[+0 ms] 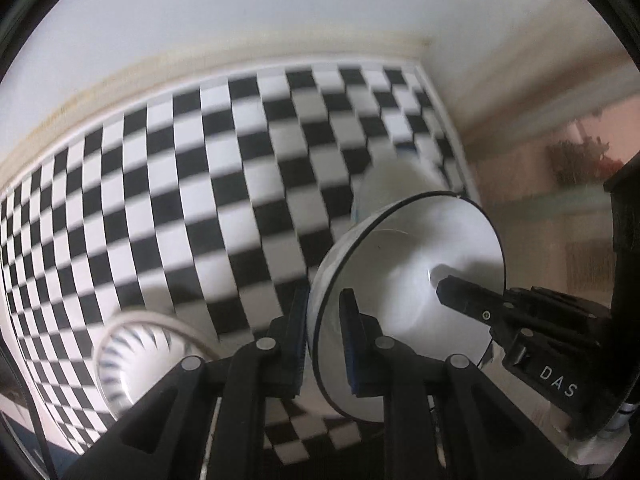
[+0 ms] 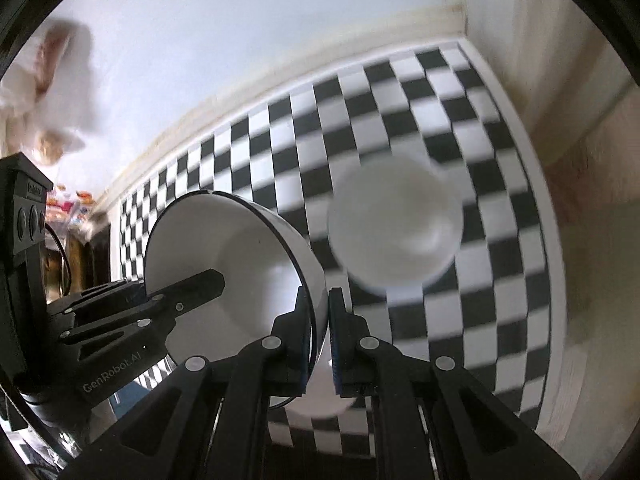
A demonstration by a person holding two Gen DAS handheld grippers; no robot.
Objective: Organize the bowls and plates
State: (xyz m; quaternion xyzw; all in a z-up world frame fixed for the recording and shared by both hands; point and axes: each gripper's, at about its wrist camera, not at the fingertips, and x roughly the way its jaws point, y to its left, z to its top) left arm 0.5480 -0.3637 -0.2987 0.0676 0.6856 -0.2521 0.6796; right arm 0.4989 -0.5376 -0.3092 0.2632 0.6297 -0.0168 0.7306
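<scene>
A home dining spot: checkered tablecloth (image 1: 200, 200), bowls (image 2: 396, 220), skirting board (image 1: 120, 76) along the wall.

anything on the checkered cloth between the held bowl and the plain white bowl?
Nothing visible. The black-rimmed white bowl, clamped at its rim by left gripper and right gripper, hangs beside the plain white bowl; only bare checkered cloth shows between them.

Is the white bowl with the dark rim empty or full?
Empty. The white bowl with the dark rim shows only bare white inside, gripped at opposite rims by the left gripper and right gripper.
</scene>
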